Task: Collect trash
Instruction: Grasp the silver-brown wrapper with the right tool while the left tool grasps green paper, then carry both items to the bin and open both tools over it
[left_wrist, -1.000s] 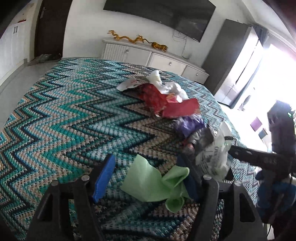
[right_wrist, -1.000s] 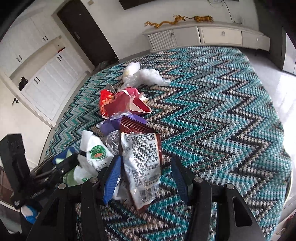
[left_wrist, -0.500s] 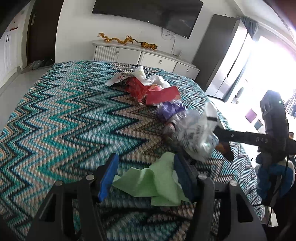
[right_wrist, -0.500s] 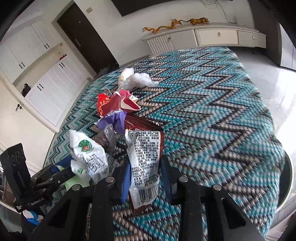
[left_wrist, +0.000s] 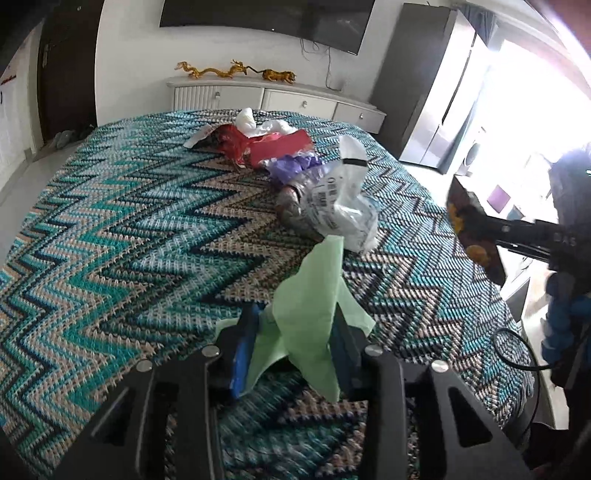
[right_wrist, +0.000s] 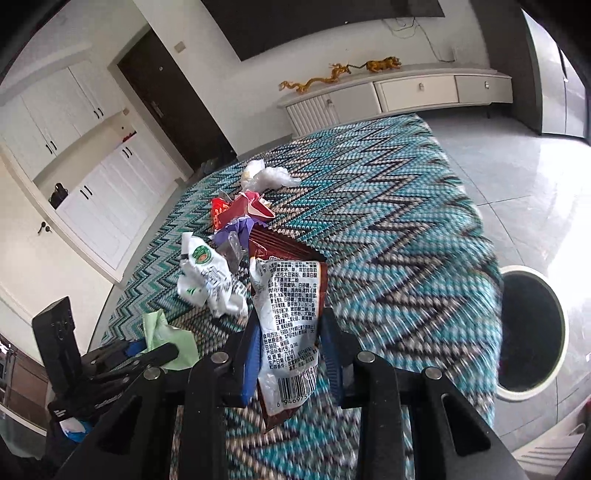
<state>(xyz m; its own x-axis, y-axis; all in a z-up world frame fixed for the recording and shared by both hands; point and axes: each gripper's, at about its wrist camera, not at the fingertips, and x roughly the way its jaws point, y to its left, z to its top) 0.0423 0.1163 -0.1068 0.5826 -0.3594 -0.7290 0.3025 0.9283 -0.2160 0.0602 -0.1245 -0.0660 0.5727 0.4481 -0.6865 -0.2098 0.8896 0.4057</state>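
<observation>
Right wrist view showed the right hand-held gripper (right_wrist: 290, 350) clamping a snack wrapper (right_wrist: 288, 317), lifted toward the bin (right_wrist: 532, 334) beside the counter (right_wrist: 388, 221); the left hand-held gripper (left_wrist: 295, 354) pinched green paper (left_wrist: 314, 306), ready for dumping too.

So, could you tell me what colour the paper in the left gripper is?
Light green paper; the left wrist view shows it best.

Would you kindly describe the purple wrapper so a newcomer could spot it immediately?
On the zigzag tablecloth, find the litter row. The purple wrapper lies crumpled between the red packet and the white printed bag; it is the only purple piece.
</observation>
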